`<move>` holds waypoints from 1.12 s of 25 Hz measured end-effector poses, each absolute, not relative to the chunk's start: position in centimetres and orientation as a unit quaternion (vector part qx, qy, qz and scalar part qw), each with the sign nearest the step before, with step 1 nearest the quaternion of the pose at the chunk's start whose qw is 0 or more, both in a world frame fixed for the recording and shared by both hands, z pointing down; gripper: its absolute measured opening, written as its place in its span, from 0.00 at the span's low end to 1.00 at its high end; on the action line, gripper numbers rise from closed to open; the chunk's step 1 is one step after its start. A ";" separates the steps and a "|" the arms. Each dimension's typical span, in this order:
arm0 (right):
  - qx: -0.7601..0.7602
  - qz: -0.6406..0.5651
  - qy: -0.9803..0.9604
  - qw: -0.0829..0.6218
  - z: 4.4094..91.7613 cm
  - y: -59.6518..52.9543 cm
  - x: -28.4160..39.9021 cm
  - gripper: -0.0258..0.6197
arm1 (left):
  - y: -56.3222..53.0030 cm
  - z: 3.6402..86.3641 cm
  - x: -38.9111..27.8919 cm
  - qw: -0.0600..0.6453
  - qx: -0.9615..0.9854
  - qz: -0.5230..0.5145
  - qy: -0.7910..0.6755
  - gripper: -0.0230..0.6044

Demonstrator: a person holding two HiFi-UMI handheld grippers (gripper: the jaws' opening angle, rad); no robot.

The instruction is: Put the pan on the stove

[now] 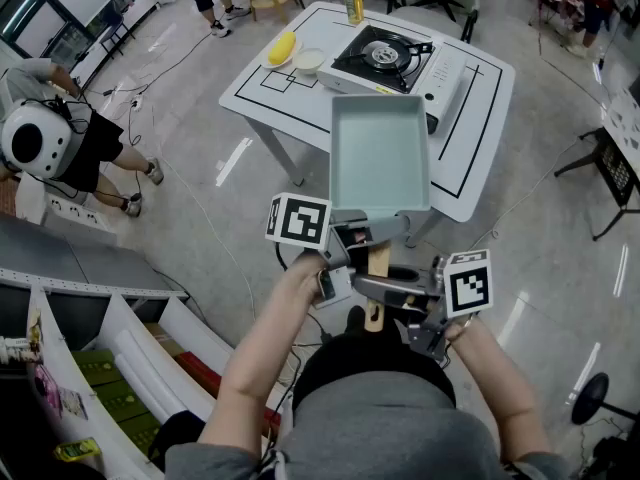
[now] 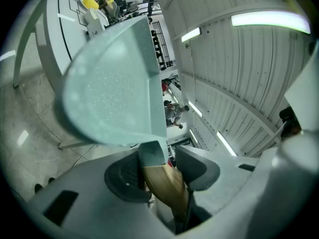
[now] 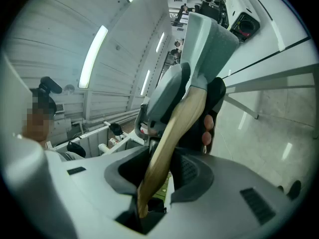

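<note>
I hold a pale teal rectangular pan [image 1: 380,153] in the air in front of a white table [image 1: 485,118]; its wooden handle [image 1: 377,264] points back at me. A black-topped portable stove [image 1: 385,56] sits on that table, beyond the pan's far edge. My left gripper [image 1: 352,240] is shut on the handle [image 2: 167,183] just behind the pan [image 2: 114,83]. My right gripper [image 1: 388,290] is shut on the handle [image 3: 174,133] nearer its end, with the pan [image 3: 204,39] beyond it. In both gripper views the wood lies between the jaws.
On the table, left of the stove, are a yellow object [image 1: 282,48] and a white bowl [image 1: 308,61]; a yellow can [image 1: 353,5] stands at the far edge. A person [image 1: 60,143] crouches at the left. Shelves [image 1: 90,358] are at lower left, and cables run across the floor.
</note>
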State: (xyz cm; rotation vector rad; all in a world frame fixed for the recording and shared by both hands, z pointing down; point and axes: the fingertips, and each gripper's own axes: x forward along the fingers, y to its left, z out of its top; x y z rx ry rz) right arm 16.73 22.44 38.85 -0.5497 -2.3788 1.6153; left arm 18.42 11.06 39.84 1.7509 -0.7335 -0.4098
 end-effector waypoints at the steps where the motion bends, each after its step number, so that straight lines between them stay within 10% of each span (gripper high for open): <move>1: -0.187 0.549 -0.808 0.107 38.8 22.4 16.8 0.24 | 11.0 39.9 18.5 0.564 0.744 -0.175 -0.313 0.31; 28: -0.204 0.536 -0.811 0.113 39.5 18.8 15.7 0.27 | 7.4 40.8 16.9 0.563 0.736 -0.185 -0.329 0.31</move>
